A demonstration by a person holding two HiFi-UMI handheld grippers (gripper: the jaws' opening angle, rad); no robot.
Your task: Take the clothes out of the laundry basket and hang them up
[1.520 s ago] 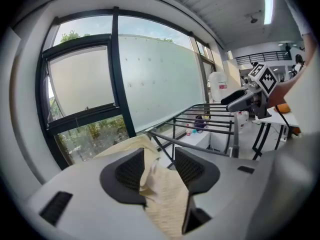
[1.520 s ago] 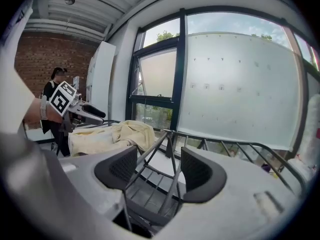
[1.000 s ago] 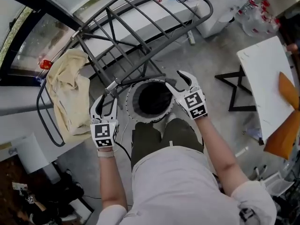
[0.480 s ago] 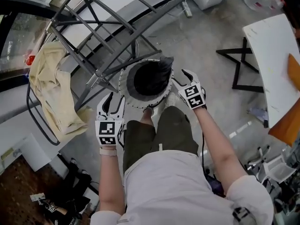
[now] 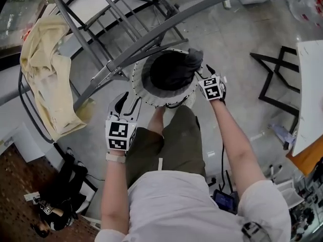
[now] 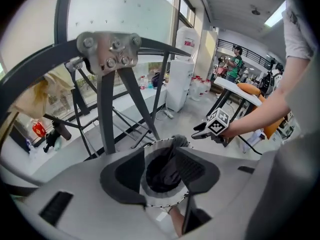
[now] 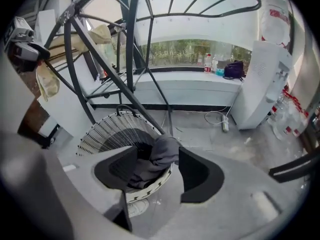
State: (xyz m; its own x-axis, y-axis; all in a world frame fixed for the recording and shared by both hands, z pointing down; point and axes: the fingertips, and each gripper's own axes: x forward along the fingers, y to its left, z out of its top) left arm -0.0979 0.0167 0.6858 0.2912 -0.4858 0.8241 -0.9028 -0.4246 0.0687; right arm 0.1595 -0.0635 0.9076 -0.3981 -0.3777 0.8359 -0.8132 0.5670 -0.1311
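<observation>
A round white laundry basket (image 5: pixel 143 87) stands on the floor under the grey drying rack (image 5: pixel 151 32). Dark clothes (image 5: pixel 171 72) fill it, and one dark garment (image 7: pixel 159 154) humps over the right rim. A cream cloth (image 5: pixel 45 74) hangs on the rack's left side. My left gripper (image 5: pixel 127 101) is open at the basket's lower left, apart from it, with nothing between its fingers. My right gripper (image 5: pixel 204 74) is open beside the right rim, close to the humped garment. In the right gripper view, that garment shows beyond the wide gap between the jaws (image 7: pixel 157 166).
The rack's slanting bars (image 6: pixel 107 89) cross just above the basket. A black trestle (image 5: pixel 275 79) and a white tabletop (image 5: pixel 310 84) stand at the right. A water dispenser (image 7: pixel 267 74) and a cable (image 7: pixel 220 119) lie by the window wall. Dark bags (image 5: pixel 60 205) sit at the lower left.
Both grippers have come down towards the basket, the right one further; it now sits at the right rim by the garment. Both stayed open.
</observation>
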